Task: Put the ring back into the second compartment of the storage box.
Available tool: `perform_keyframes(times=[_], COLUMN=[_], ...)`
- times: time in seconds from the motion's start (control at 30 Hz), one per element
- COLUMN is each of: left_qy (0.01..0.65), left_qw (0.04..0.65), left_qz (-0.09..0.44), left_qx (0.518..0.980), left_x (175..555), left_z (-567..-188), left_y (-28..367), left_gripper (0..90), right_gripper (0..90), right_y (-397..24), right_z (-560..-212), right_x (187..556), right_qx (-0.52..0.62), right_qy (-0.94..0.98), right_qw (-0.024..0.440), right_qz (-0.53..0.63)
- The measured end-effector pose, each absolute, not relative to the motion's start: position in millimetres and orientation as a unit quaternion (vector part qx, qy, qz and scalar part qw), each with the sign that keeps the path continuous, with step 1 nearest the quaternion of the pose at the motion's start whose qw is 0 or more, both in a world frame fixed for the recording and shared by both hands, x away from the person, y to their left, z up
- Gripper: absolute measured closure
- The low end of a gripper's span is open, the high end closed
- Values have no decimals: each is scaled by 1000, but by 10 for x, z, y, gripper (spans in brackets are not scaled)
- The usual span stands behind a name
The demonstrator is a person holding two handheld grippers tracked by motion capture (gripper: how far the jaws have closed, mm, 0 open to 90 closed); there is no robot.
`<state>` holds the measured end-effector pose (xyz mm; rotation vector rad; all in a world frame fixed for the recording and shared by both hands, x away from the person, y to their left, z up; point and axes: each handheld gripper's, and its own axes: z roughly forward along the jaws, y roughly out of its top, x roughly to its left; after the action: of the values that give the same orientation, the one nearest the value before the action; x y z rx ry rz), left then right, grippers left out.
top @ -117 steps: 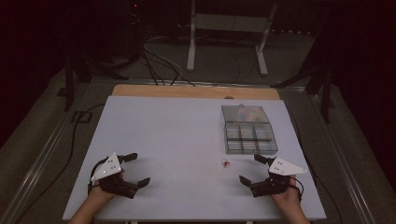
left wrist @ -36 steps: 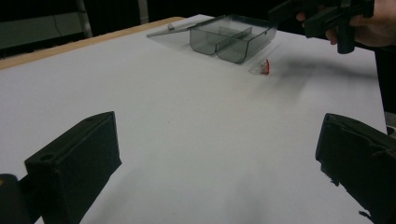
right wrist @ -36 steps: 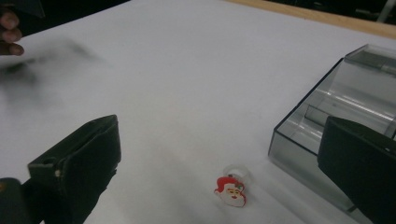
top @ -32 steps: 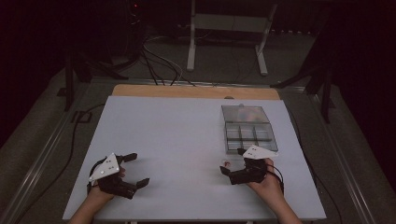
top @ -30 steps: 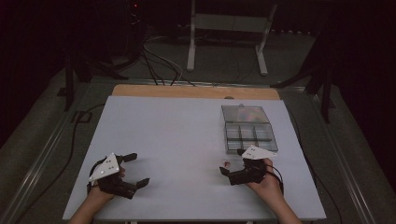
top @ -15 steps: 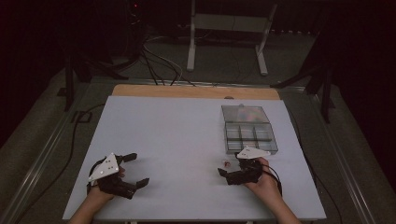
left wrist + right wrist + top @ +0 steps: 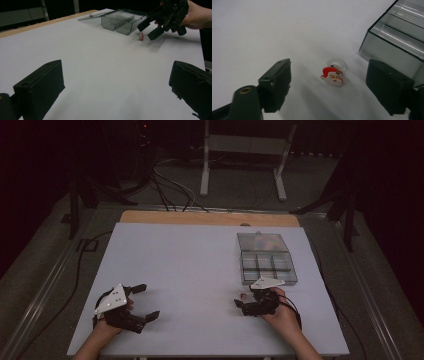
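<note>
In the high view the right claw (image 7: 246,301) is in the lower right part of the frame, low over the white desk (image 7: 190,270), just below the clear plastic box (image 7: 267,262). Its jaws have just been closing, but they are not yet pressing on anything. In the right gripper view a small Santa ring (image 7: 333,75) lies flat on the desk between the two jaws, near the centre of the frame, with free space on both sides. The wall of the box is at the upper right of that frame, close to the ring but not touching it. The left claw (image 7: 142,301) rests at the lower left of the high view, well apart from the ring, with its jaws wide open and nothing between them.
</note>
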<state>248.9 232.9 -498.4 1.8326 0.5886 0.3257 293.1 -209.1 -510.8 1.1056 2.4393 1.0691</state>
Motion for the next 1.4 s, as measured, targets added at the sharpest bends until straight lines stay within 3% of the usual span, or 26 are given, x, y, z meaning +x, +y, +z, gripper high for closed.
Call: perform_keyframes(times=[0.87, 1.4], left_qy=[249, 249], left_qw=[562, 561], left_qz=[136, 136], left_qx=[777, 777], left_x=[2490, 2491], left_z=[-4983, -4985], left_y=[2337, 2336], left_gripper=[9, 9], right_gripper=[527, 649], right_y=[-2024, -2007], right_z=[-5153, -5155], right_x=[2998, 2992], right_qx=[379, 372], right_qy=[852, 859], right_qw=[141, 144], right_qz=[331, 321])
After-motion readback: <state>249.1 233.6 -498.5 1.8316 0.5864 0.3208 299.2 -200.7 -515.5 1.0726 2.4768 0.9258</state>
